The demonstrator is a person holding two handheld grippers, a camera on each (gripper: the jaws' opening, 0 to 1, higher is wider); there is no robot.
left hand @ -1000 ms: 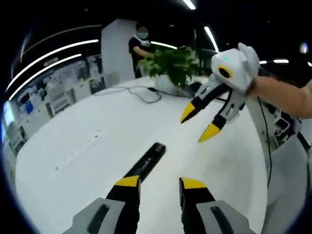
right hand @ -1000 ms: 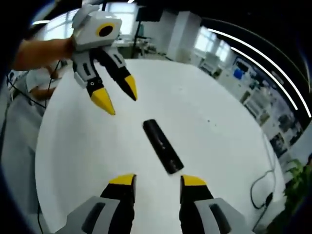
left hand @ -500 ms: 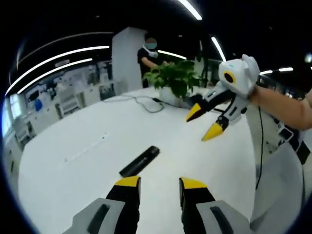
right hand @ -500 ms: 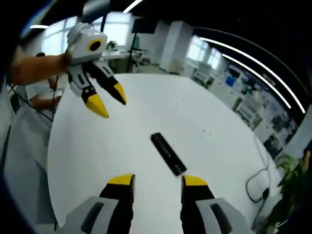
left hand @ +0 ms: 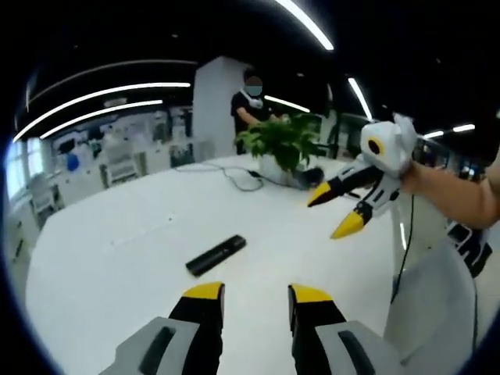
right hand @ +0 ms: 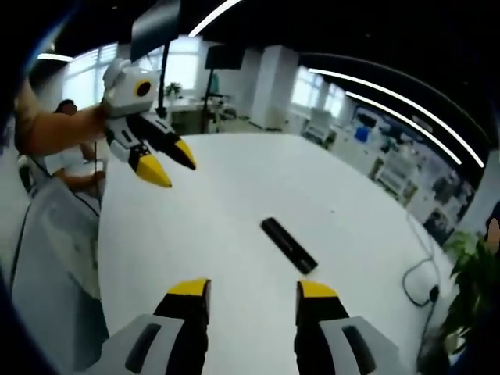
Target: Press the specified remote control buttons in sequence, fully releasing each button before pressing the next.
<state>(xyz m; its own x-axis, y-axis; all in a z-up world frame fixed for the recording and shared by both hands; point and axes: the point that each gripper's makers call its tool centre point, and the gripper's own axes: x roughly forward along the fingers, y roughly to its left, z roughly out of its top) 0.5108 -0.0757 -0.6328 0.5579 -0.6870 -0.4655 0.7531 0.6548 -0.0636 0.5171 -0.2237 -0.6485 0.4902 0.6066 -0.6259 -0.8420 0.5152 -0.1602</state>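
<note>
Remote control (left hand: 216, 255) lies flat on the white table (left hand: 101, 266), untouched, well ahead of my left gripper (left hand: 251, 301), whose jaws stand apart with nothing between them. My right gripper (right hand: 251, 297) hangs above the table, also spread and empty.

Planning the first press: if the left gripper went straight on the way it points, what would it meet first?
Probably bare white table: the black remote lies slightly left of the left gripper line. Depth is unclear.

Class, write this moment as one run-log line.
remote flat on white table | left gripper open, above, apart | right gripper open, above, apart | no button pressed
</note>
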